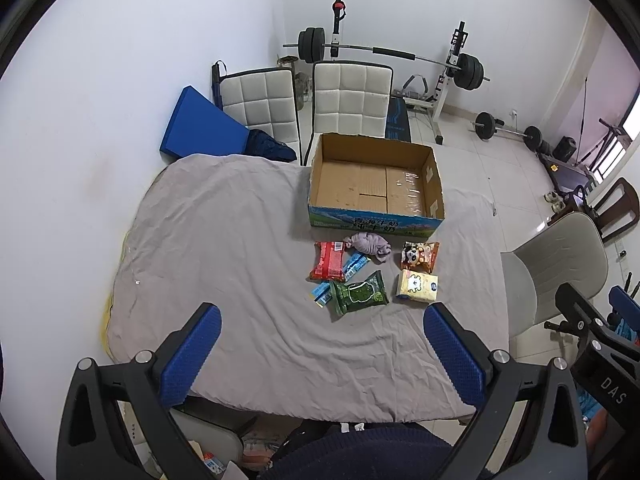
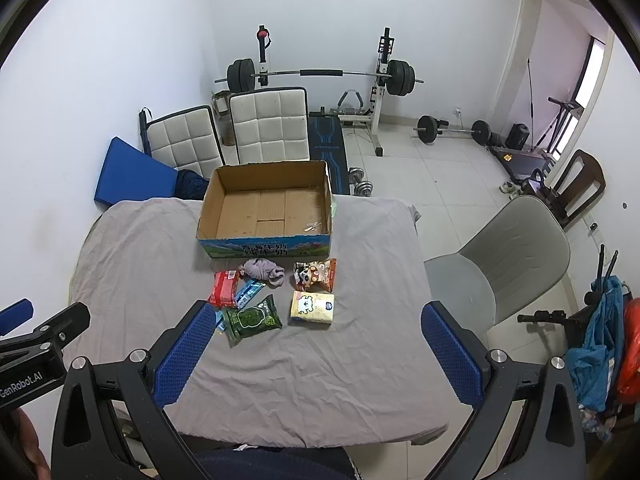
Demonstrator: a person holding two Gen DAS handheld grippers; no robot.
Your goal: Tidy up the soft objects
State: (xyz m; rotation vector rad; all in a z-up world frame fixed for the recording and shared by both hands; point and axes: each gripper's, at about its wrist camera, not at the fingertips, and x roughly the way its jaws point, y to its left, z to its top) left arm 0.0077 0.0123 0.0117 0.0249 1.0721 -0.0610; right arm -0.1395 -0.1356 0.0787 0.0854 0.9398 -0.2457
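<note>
The left tongs are held with their two blue-padded fingers spread wide apart, nothing between them. The right tongs stand the same way, fingers spread wide and gripping nothing. Both point forward and tilt downward, side by side at a similar height. From the left wrist view, the black body of the right tongs shows at the right edge; from the right wrist view, the left tongs' body and one blue fingertip show at the left edge. Neither pair touches anything.
</note>
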